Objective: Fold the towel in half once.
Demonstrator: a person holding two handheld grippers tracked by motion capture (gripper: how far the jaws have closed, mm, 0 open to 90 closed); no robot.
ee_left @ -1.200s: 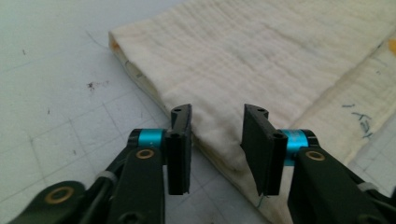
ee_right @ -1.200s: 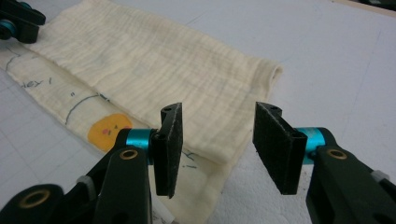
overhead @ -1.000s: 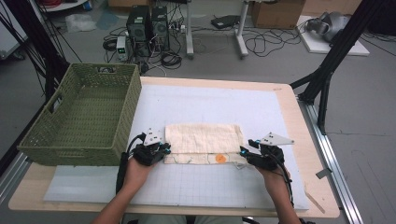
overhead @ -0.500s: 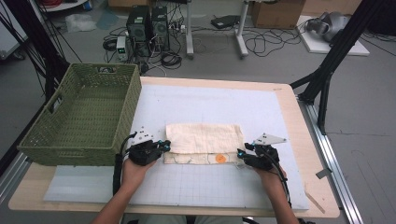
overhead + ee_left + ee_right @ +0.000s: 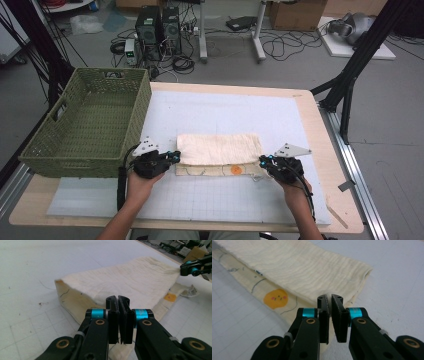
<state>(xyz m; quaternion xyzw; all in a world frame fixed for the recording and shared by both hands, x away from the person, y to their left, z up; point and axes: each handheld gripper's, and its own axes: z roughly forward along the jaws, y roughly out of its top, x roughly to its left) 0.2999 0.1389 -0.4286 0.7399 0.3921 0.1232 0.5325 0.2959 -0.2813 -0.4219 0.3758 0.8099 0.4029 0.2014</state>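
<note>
A folded cream cloth (image 5: 220,149) lies across the white mat (image 5: 225,110), its printed lower layer showing an orange face (image 5: 236,170) along the near edge. My left gripper (image 5: 176,156) is at the cloth's left end, shut on the near corner of the cloth (image 5: 125,280), as the left gripper (image 5: 118,300) in its own view shows. My right gripper (image 5: 262,161) is at the right end. Its jaws have just been closing, and the right gripper (image 5: 329,298) now pinches the edge of the cloth (image 5: 299,270). The right gripper (image 5: 182,266) also appears far off in the left gripper view.
A green woven basket (image 5: 85,125) stands at the table's left, close behind my left hand. The mat stretches bare beyond the cloth. The wooden table edge (image 5: 345,210) runs near my right forearm.
The right gripper's jaws have come together on the cloth's right end. Both hands have stayed almost where they were, and the cloth lies as before.
</note>
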